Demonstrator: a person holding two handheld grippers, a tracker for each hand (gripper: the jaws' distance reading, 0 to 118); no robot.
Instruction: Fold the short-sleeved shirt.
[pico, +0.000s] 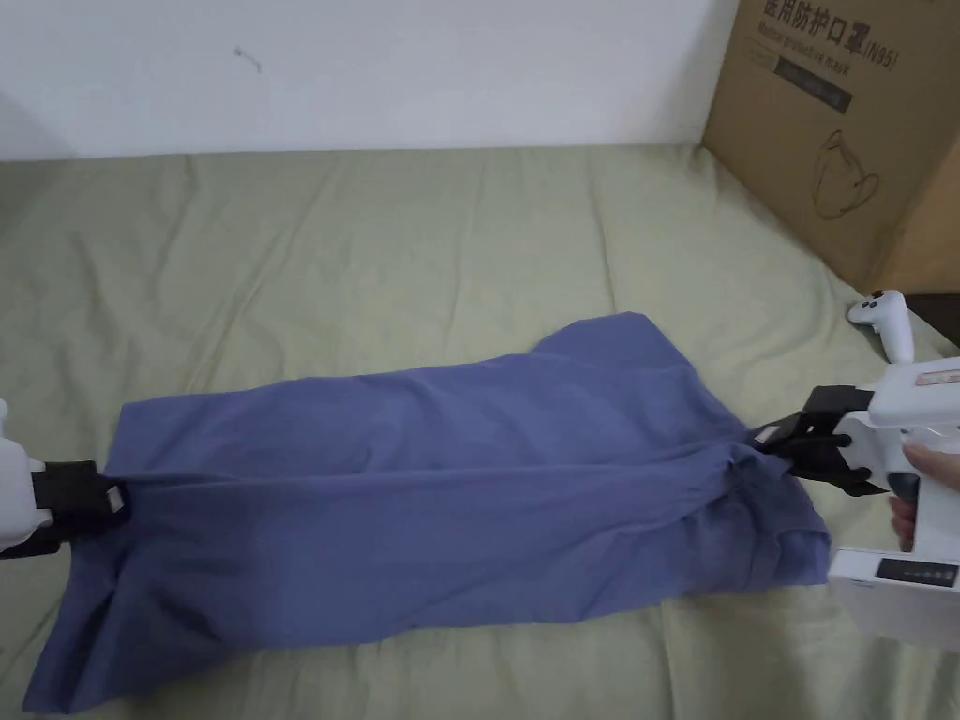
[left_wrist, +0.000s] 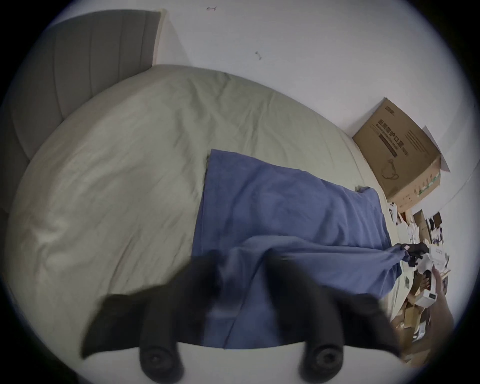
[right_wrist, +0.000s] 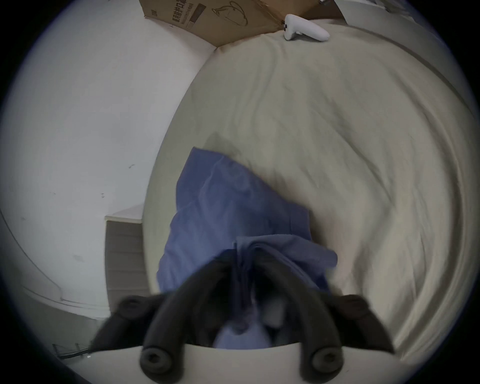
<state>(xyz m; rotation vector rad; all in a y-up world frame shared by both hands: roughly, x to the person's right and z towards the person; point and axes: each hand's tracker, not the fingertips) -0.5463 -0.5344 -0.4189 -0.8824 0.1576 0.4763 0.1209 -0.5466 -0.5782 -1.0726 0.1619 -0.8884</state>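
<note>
We've got the blue short-sleeved shirt (pico: 422, 497) stretched across the middle of the head view, lying on the green bed (pico: 394, 244), its near long edge raised and pulled taut between our two tools. At the left edge of the frame, the left hand-held gripper (pico: 111, 495) pinches one end of that edge; in its own view the cloth runs between the jaws, and they look clamped on it. At the right edge, the right hand-held gripper (pico: 778, 439) has a bunched wad of fabric squeezed between closed jaws, plain to see in its own view.

We judge this to be a lengthwise fold in hand: carrying the lifted edge over towards the far side, upper frame. To do it well, we want both ends travelling together at the same height, tension even, so the crease lands straight. The lower left corner (pico: 56, 684) sags loose; it may drag or rumple. Ease down before letting go. The cardboard box (pico: 834, 131) and white controller (pico: 886, 319), upper right, sit well apart from the cloth.
</note>
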